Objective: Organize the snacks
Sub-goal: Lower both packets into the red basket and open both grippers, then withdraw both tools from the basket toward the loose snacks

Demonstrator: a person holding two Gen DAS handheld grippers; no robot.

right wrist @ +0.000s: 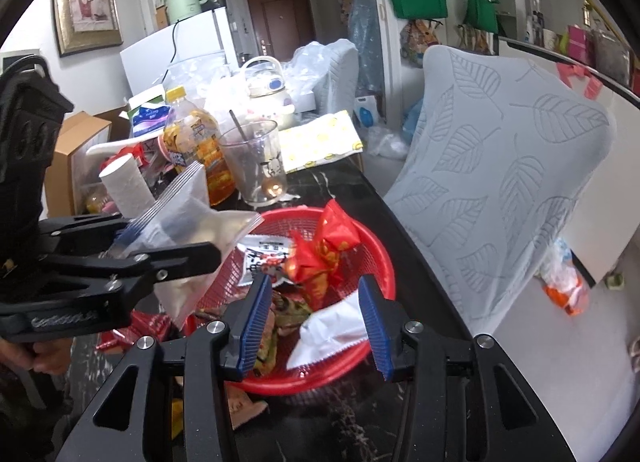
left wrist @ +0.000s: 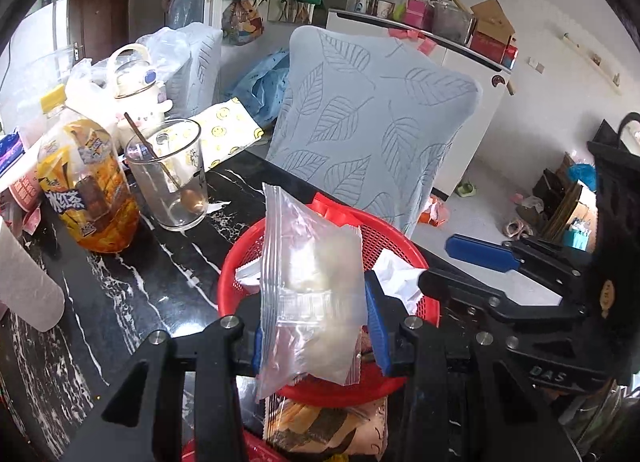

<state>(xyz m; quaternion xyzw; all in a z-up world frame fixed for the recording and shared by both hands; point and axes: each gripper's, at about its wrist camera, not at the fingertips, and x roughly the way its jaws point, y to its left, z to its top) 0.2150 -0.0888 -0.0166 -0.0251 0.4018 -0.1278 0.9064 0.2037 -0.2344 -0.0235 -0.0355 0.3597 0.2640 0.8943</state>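
The blue ribbed fingers (left wrist: 376,326) of my left gripper (left wrist: 318,336) were closed on a clear plastic zip bag (left wrist: 310,294) with pale, soft-looking snacks inside, and I held it just above the near rim of the round red plastic mesh basket (right wrist: 376,262). To the right, my right gripper (right wrist: 314,326) had its fingers wide apart and gripped nothing; it hovered over the basket's near side, above a white crinkled wrapper (right wrist: 332,330) and red foil packets (right wrist: 324,254).

I judged that the smooth film could slip from the pads, because the bag hung limp and was pinched only across its middle. If released too early, it could fall on the glossy black marble-pattern table (left wrist: 132,286) instead of the basket. The tall clear drinking glass (left wrist: 170,174) and the amber iced-tea bottle (left wrist: 86,186) stood farther left, well apart.
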